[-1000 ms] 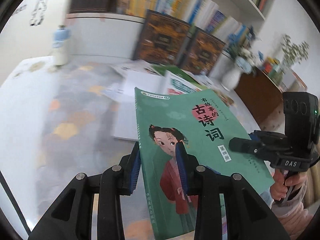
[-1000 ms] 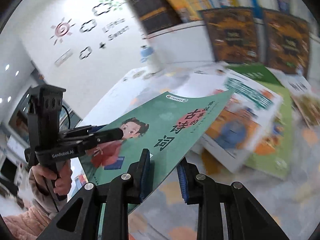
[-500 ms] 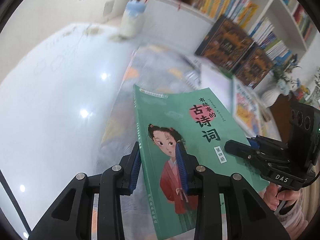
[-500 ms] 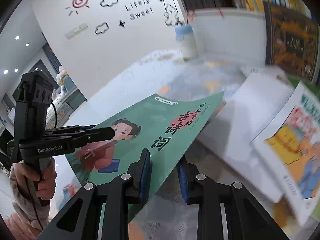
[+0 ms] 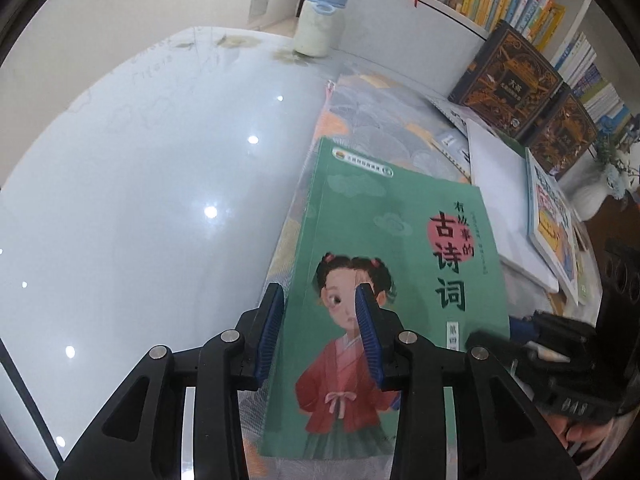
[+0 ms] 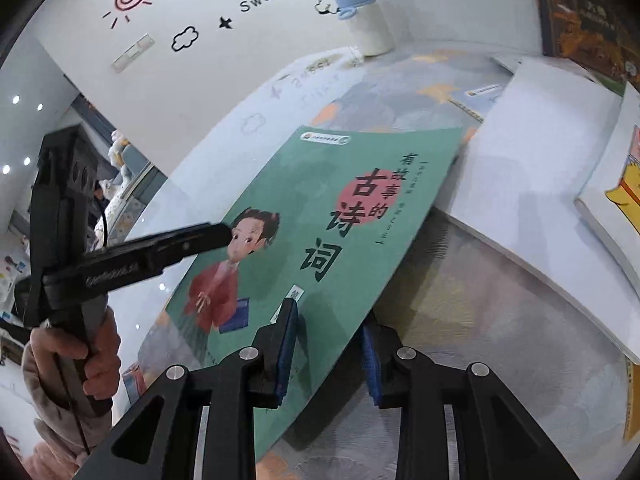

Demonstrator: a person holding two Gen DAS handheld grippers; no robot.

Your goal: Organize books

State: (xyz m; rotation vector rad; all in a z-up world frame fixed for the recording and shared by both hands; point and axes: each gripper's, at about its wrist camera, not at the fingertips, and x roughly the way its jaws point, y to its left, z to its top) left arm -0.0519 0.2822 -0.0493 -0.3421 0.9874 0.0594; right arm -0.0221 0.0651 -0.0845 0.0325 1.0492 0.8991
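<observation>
Glossy white tabletop (image 5: pixel 140 200) carries a patterned mat (image 5: pixel 384 116), and on it lies the green book (image 5: pixel 384 248), its spine edge between the left gripper (image 5: pixel 318 334) and its opposite edge between the right gripper (image 6: pixel 330 350). Both sets of jaws have just been opening, pads now loose around it. Crowding it from two o'clock are a white book (image 5: pixel 500 204) and dark boxed volumes (image 5: pixel 508 80), with a bottle (image 5: pixel 320 16) at twelve.

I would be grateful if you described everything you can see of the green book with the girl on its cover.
The green book is a thin softcover with a matte green cover: a cartoon girl in a red robe, large black Chinese title characters, a red circle behind one. It is closed and face up, low over the patterned mat, its far corner by a white book. The left claw straddles its spine edge, the right claw its opposite edge; both have just been opening.
</observation>
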